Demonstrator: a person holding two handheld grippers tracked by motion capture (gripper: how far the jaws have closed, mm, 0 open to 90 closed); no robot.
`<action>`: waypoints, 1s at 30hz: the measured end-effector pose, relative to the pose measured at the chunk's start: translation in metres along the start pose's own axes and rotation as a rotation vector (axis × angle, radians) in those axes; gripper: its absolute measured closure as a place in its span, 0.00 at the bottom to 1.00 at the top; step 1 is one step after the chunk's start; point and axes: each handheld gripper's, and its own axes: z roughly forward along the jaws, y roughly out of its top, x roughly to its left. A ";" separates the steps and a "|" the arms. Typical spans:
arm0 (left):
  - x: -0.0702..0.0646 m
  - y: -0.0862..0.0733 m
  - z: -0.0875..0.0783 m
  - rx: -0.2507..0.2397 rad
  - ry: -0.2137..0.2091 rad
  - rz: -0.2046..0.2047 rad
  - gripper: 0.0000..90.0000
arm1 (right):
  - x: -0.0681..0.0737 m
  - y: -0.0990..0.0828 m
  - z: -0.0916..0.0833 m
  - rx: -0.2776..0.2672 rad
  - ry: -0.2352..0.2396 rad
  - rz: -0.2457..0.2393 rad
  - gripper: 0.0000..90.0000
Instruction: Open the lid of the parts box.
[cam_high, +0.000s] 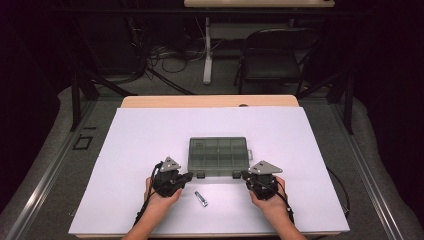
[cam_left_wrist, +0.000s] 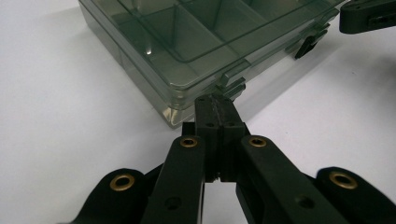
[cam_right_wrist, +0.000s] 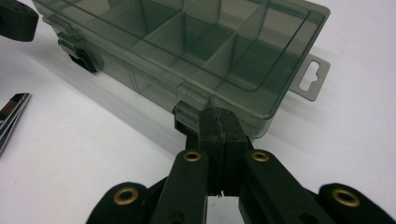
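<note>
A translucent grey compartment box (cam_high: 218, 156) lies closed in the middle of the white table sheet, with two latches on its near side. My left gripper (cam_high: 189, 175) is shut with nothing between its jaws. In the left gripper view its tip (cam_left_wrist: 215, 105) sits right at the box's left latch (cam_left_wrist: 232, 86). My right gripper (cam_high: 244, 174) is shut and empty too. Its tip (cam_right_wrist: 218, 122) is pressed up to the right latch (cam_right_wrist: 188, 111) in the right gripper view. Both grippers rest low at the box's front edge, each held by a hand.
A small shiny metal object (cam_high: 201, 199) lies on the sheet between the hands, and its end (cam_right_wrist: 11, 114) appears at the left of the right gripper view. The box has a hang tab (cam_right_wrist: 310, 77) on its right side. A chair (cam_high: 272, 55) stands beyond the table.
</note>
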 end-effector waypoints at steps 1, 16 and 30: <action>-0.001 0.000 0.001 0.003 0.001 0.000 1.00 | 0.000 0.000 0.001 0.002 0.003 0.002 1.00; -0.004 0.002 0.011 0.016 0.004 0.018 1.00 | 0.000 -0.002 0.004 0.011 0.008 0.010 1.00; -0.004 0.002 0.013 0.013 0.006 0.026 1.00 | 0.001 -0.004 0.005 0.010 0.007 0.004 1.00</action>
